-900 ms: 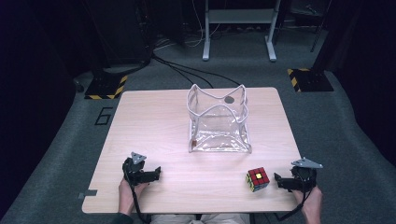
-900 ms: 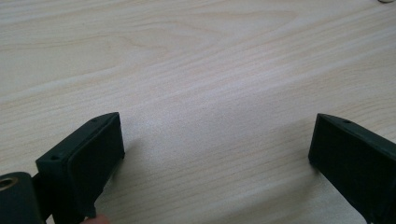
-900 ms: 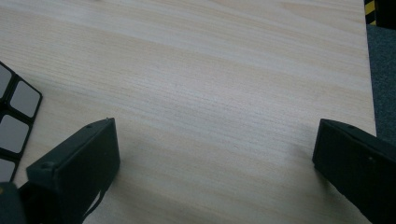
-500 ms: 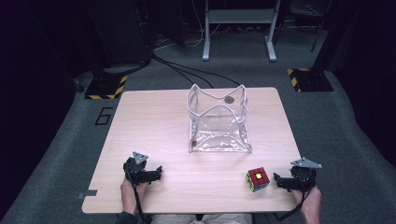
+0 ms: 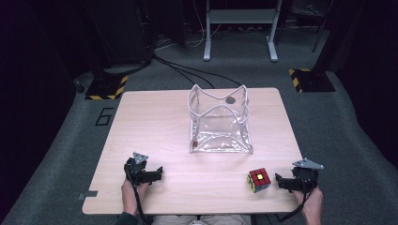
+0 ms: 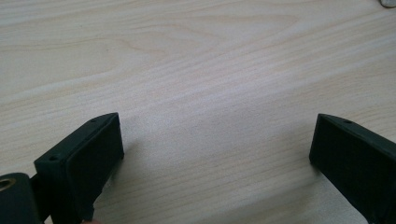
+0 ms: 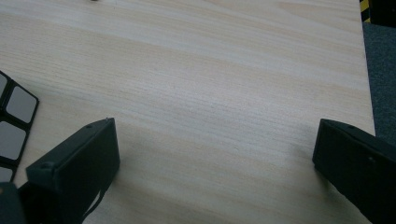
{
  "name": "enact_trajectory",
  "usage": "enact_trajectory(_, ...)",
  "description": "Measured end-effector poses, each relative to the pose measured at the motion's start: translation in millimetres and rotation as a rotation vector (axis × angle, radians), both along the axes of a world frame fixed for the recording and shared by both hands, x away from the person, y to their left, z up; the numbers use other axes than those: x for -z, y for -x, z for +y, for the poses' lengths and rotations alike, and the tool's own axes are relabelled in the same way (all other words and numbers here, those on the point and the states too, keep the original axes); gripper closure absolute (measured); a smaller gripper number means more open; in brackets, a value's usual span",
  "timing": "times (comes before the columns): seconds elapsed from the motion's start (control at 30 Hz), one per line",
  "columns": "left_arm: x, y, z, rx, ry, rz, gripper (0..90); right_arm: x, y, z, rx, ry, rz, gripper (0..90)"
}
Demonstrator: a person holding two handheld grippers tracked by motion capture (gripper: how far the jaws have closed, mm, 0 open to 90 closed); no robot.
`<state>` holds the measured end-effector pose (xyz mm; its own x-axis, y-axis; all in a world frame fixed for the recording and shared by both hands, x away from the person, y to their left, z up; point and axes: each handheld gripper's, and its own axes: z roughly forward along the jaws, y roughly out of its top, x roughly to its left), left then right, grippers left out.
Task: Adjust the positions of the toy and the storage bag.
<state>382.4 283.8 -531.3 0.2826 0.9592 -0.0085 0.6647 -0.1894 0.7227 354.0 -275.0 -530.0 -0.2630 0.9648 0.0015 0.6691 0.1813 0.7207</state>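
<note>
A puzzle cube [image 5: 259,180] with red, yellow and dark faces lies on the wooden table [image 5: 155,122] near its front right. Just right of it my right gripper [image 5: 281,182] rests low over the table, jaws wide open and empty; its own view catches the cube's white stickers [image 7: 13,126] at the left edge. A clear plastic bag [image 5: 218,121] with a white rim stands open at the table's middle. My left gripper [image 5: 157,174] sits at the front left, open, with bare wood [image 6: 215,140] between its jaws.
The table's right edge [image 7: 366,70] lies close beside the right gripper, with grey carpet beyond. Black cables, a white metal stand [image 5: 239,23] and yellow-black striped bases [image 5: 309,79] sit on the floor behind the table. A small grey tab [image 5: 88,194] marks the front left corner.
</note>
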Motion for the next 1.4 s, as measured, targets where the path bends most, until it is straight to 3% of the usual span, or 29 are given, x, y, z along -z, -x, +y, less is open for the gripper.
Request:
enact_trajectory(0.67, -0.3, 0.0, 0.4, 0.004, -0.005, 0.004, 2.8, -0.2, 1.0, -0.5, 0.031, 0.004, 0.0, 0.0)
enact_trajectory(0.9, -0.4, 0.0, 0.3, 0.003, -0.005, 0.005, 2.8, -2.8, 1.3, 0.9, 0.029, 0.031, 0.003, 0.0)
enact_trajectory(1.4, -0.3, -0.2, 0.4, 0.004, -0.007, 0.001, 2.8, -34.0, 16.6, 18.0, 0.021, -0.013, -0.028, 0.8)
